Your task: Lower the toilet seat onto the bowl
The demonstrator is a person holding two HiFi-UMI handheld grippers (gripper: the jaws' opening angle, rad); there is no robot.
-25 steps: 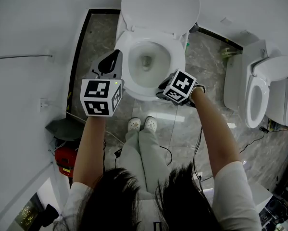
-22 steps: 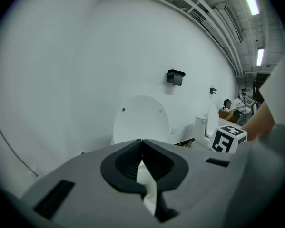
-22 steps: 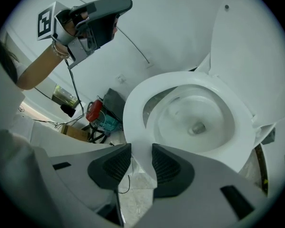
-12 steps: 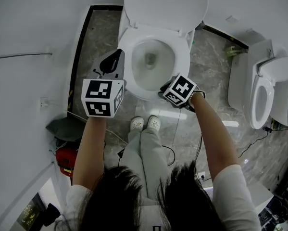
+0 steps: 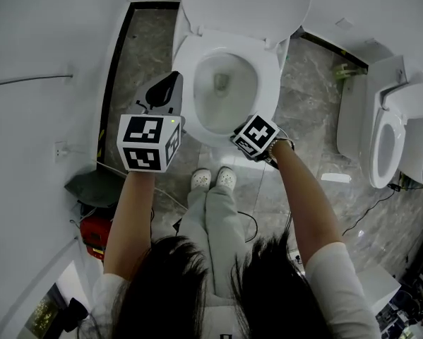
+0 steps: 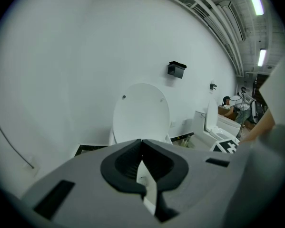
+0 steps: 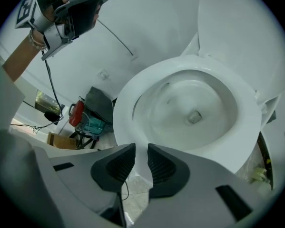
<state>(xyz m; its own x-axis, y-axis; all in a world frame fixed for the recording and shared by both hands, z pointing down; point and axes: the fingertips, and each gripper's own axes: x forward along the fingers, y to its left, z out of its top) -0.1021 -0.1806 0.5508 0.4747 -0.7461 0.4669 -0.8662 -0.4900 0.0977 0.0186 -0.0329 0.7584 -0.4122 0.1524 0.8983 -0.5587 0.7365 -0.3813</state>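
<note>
The white toilet (image 5: 225, 83) stands at the top of the head view with its lid (image 5: 246, 6) upright against the wall. The seat ring (image 7: 128, 108) lies around the bowl opening. My right gripper (image 7: 141, 161) points steeply down at the seat's front edge (image 5: 229, 138). Its jaws have just been closing, and the white rim runs between the pads, which hold it. My left gripper (image 5: 170, 83) hovers left of the bowl, apart from it. In the left gripper view its fingertips (image 6: 141, 141) meet with nothing between them.
A second toilet (image 5: 388, 133) stands at the right. A dark bag (image 5: 91, 186) and a red object (image 5: 92, 230) lie by the left wall. Cables trail over the marble floor (image 5: 310, 111), and the person's white shoes (image 5: 211, 181) are just before the bowl.
Both grippers have sunk a little. The right gripper's cube has rolled and drawn in to the seat's front edge. The left gripper stays beside the bowl.
</note>
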